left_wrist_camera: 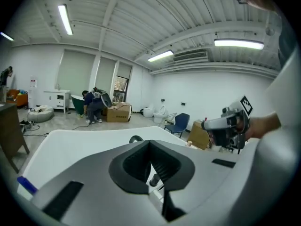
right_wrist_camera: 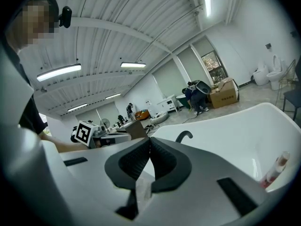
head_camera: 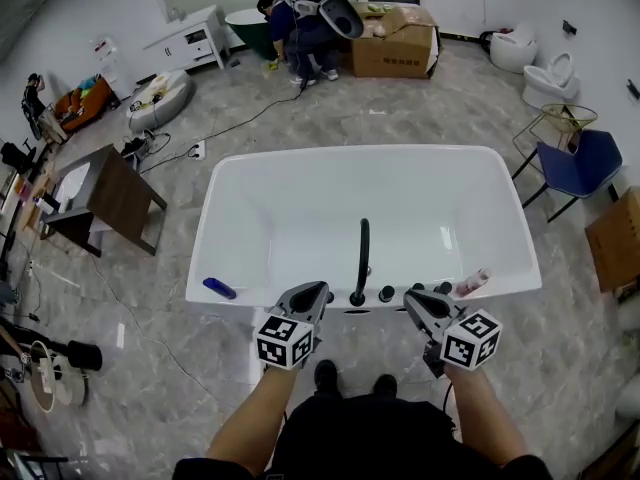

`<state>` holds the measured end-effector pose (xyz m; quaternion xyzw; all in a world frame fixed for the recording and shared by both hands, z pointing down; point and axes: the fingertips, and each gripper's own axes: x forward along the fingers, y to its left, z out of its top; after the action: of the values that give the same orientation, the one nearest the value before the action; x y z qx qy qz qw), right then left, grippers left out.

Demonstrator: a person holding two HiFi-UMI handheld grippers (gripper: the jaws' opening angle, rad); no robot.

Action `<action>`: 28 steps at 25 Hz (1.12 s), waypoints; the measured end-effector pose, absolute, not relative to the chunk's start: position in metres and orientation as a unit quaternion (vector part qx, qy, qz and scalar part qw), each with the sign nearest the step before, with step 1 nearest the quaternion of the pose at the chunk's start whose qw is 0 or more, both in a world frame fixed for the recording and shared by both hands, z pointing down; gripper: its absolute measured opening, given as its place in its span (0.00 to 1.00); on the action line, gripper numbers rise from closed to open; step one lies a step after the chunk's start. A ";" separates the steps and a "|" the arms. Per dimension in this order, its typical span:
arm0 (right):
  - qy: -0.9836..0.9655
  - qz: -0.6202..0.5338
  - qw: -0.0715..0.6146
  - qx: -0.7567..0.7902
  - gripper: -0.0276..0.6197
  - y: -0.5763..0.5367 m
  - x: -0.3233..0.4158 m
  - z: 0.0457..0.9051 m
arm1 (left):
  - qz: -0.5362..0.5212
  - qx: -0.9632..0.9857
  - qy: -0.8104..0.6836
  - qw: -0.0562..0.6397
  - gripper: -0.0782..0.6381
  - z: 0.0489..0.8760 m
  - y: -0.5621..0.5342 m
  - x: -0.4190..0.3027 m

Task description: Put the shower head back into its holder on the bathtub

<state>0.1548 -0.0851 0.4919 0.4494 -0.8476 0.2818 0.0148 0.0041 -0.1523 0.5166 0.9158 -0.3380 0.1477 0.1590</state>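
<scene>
Both are pressed together with nothing in them: the left hand-held gripper [head_camera: 312, 294] and the right hand-held gripper [head_camera: 418, 300] hover at the near rim of the bathtub [head_camera: 350, 152]. I can't see a loose shower head anywhere. My guess is it's one of the upright black stubs [head_camera: 386, 293] right of the spout [head_camera: 363, 253]. They stand on end between the two tips, a bit nearer the right one.

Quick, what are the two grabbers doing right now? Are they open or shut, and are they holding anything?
Left gripper: shut, nothing between its jaws.
Right gripper: shut, holding nothing.
</scene>
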 end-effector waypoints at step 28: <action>-0.886 0.216 -0.006 0.410 0.07 -0.081 0.100 0.452 | 0.093 0.896 -0.426 0.083 0.13 0.411 -0.112 -0.071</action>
<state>0.1001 -0.0807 0.4518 0.4103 -0.8859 0.2163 -0.0059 -0.0705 -0.1120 0.4107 0.8963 -0.4255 0.0933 0.0826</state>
